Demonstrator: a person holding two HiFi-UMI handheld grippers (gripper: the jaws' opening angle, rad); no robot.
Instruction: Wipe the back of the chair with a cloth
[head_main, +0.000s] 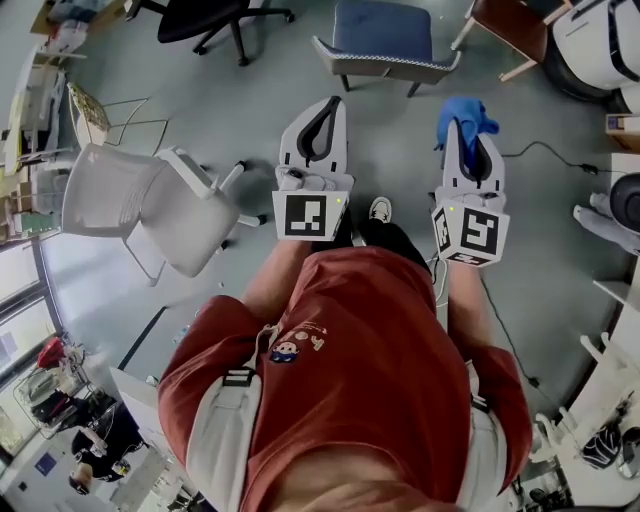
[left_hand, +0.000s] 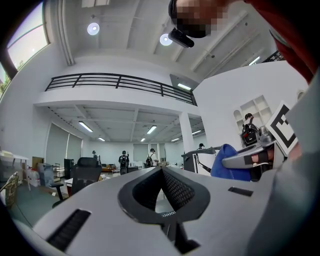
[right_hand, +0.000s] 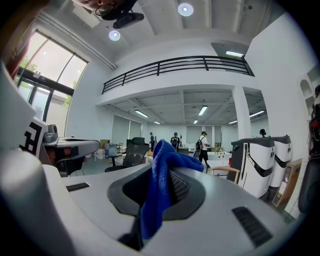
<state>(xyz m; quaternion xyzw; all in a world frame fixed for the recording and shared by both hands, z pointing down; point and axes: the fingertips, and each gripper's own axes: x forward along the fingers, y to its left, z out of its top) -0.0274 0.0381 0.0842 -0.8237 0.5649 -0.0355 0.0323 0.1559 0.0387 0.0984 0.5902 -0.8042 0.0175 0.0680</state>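
A blue cloth (head_main: 462, 114) is pinched in my right gripper (head_main: 464, 128), which is held level in front of the person. In the right gripper view the cloth (right_hand: 159, 182) hangs out of the shut jaws and droops over the right gripper (right_hand: 163, 150). My left gripper (head_main: 326, 106) is beside it, shut with nothing between its tips. The left gripper view shows those tips (left_hand: 161, 169) meeting and the cloth (left_hand: 228, 165) off to the right. A white swivel chair (head_main: 135, 205) stands on the floor to the left, apart from both grippers.
A blue-grey padded chair (head_main: 385, 38) stands straight ahead, with a black office chair (head_main: 205, 15) left of it and a wooden chair (head_main: 510, 25) at the far right. A cable (head_main: 545, 150) runs over the grey floor. White machines (right_hand: 262, 160) stand to the right. People walk far off.
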